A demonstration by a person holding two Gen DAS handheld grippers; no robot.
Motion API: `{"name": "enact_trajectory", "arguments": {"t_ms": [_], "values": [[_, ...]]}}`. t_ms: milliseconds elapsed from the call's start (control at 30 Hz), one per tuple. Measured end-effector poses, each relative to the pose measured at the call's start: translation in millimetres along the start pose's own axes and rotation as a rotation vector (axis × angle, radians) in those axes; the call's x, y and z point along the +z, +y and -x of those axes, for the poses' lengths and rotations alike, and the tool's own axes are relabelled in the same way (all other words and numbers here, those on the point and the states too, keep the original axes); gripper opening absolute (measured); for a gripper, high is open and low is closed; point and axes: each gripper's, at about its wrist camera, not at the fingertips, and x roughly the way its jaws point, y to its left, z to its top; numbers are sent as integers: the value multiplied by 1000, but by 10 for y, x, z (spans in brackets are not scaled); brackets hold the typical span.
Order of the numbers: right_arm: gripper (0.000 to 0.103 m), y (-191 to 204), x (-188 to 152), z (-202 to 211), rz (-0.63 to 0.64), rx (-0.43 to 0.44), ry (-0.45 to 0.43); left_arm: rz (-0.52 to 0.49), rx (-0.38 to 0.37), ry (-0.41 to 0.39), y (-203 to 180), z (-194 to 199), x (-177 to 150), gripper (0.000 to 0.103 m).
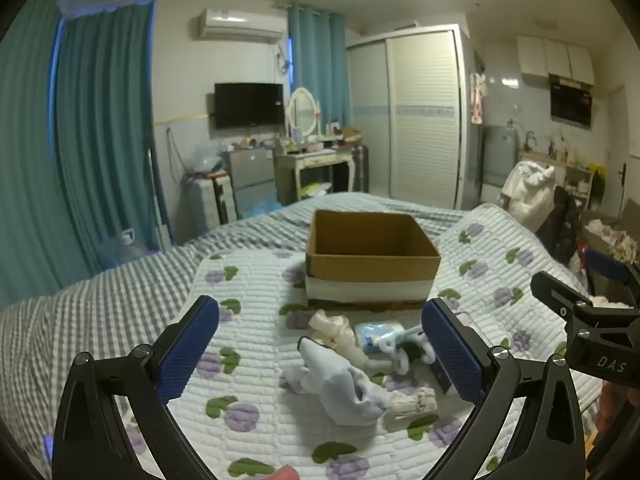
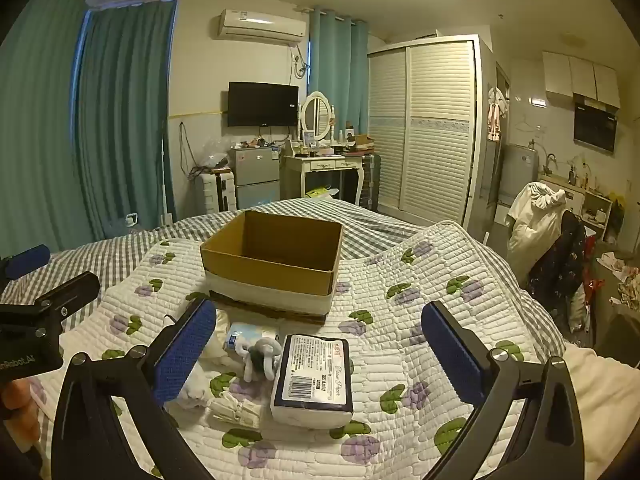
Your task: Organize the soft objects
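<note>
Right wrist view only: tissue pack [image 2: 312,380] with a barcode label, dark blue wrap, lying flat on the quilt [image 2: 440,280] just ahead of the right gripper [image 2: 318,354], between its fingers and nearer the left one; left wrist view hides nearly all of it behind the left gripper's right finger [image 1: 452,354]; left view alone shows the pale blue-white sock [image 1: 344,384] crumpled and whole, just ahead of the left gripper [image 1: 320,354]; both views: cream socks [image 1: 336,330], small blue packet [image 1: 376,334], white fuzzy toy with dark centre [image 1: 404,350], all bunched together ahead of the grippers; open cardboard box [image 2: 276,260], white band round its base, sits beyond the pile, nothing visible inside; both grippers spread wide, holding nothing, above the bed.
</note>
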Motion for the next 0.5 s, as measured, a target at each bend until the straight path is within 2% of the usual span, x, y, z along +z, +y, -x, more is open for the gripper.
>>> {"name": "enact_trajectory", "arguments": {"t_ms": [500], "values": [[103,11,2,-12,2,0,13,3,-1,14,-19,23,11,103]]}}
